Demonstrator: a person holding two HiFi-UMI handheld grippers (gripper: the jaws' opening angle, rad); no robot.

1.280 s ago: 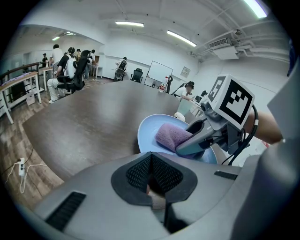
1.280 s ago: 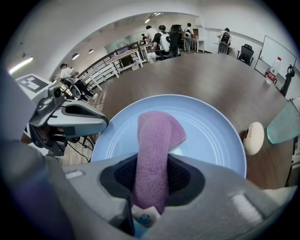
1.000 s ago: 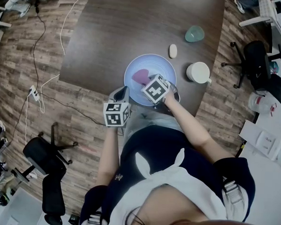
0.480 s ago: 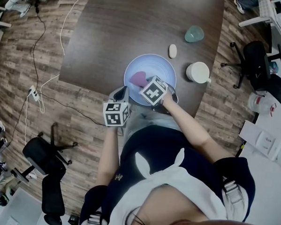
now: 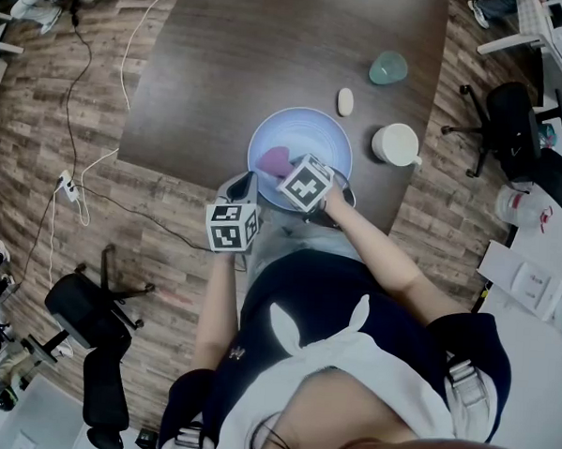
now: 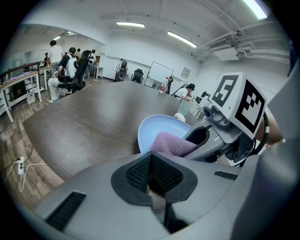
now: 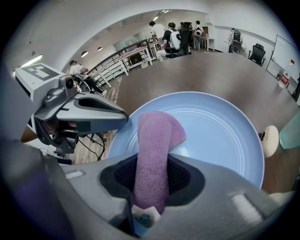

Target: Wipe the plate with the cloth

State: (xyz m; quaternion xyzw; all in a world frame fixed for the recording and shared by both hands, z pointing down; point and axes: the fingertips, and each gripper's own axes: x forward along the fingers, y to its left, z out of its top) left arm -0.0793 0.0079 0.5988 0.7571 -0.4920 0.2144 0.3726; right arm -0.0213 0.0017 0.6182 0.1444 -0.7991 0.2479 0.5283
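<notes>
The right gripper points steeply down, its jaws clamped on a folded purple terry cloth. The free end of the cloth hangs forward and lies on the near left part of a round pale blue plate. The plate sits at the near edge of a dark brown wooden table, right in front of the person.

The left gripper is just beside the right one, at the plate's near left rim. Its jaws are pressed together with nothing between them. Its nose reaches the rim, though I cannot tell whether it touches. The two grippers crowd that corner of the plate; the rest of the blue surface is uncovered.

Around the plate:
- A white mug stands to its right, near the rim but apart from it.
- A small white oval object lies just past the far right rim.
- A pale teal cup stands farther back on the table, well apart.

On the wood-plank floor to the left run loose cables, and a black office chair stands there. Several people are at desks across the room.
</notes>
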